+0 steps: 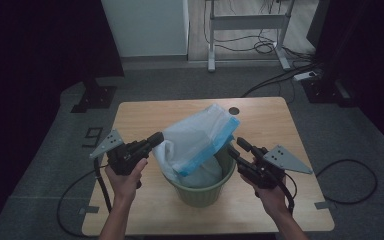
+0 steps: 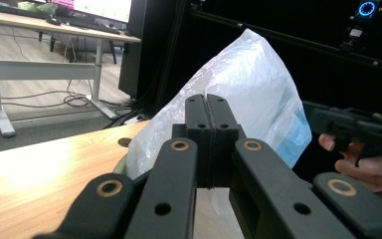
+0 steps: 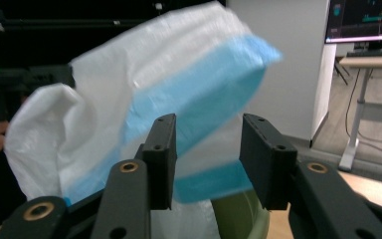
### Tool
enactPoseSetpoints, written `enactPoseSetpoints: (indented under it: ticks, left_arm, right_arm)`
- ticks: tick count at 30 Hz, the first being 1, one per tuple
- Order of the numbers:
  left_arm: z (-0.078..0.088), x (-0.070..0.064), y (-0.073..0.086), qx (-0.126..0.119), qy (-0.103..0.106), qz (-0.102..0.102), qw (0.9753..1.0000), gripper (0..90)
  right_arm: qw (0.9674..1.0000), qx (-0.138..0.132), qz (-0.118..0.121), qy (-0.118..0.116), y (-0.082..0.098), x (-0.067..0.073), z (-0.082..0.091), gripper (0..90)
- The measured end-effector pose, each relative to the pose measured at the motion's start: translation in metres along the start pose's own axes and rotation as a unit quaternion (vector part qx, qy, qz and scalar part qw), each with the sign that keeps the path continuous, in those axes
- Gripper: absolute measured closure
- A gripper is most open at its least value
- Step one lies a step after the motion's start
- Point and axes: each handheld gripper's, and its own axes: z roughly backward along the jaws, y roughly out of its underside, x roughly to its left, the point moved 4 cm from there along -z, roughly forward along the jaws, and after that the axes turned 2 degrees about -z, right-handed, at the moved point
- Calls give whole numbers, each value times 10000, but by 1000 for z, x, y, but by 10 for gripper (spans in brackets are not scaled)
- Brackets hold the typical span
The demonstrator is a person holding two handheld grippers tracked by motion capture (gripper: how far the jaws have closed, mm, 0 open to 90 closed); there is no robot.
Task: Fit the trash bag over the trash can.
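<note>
on the wooden table (image 1: 145, 112) from the high view, a green bin (image 1: 200, 192) stands near the front edge, white-and-blue bag (image 1: 200, 137) billowing out; bare wood behind. left gripper view: left claw (image 2: 209, 112) pinched shut against the bag. right gripper view: right claw (image 3: 206, 159) apart, bag film between the pads, untouched.

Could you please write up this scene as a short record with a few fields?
Surface: wooden table
Container: green bin, standing upright on the table
Liner: white bag with a blue band, billowing up out of the bin
Left gripper: fingers shut at the bag's edge; a pinch of plastic cannot be confirmed
Right gripper: fingers apart, at the bin's rim
</note>
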Motion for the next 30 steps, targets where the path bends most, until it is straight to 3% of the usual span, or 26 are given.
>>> enactPoseSetpoints:
  ticks: [10,17,23,25,30]
  left_arm:
    - [-1,-1,-1,-17,57,-7,10000,896]
    - [-3,1,-1,-26,92,27,10000,896]
    - [-2,2,0,-38,125,67,9999,896]
    - [-2,3,0,-49,129,84,9999,896]
    - [-2,3,0,-33,169,90,9998,895]
  right_arm:
    - [9996,239,-122,45,5,-11,-25,520]
    - [9978,390,-501,-198,10,-10,-42,491]
    - [9969,359,-636,-305,9,-5,-49,527]
    - [9966,331,-683,-316,7,-5,-51,588]
    - [9978,99,-525,-397,3,-3,-48,828]
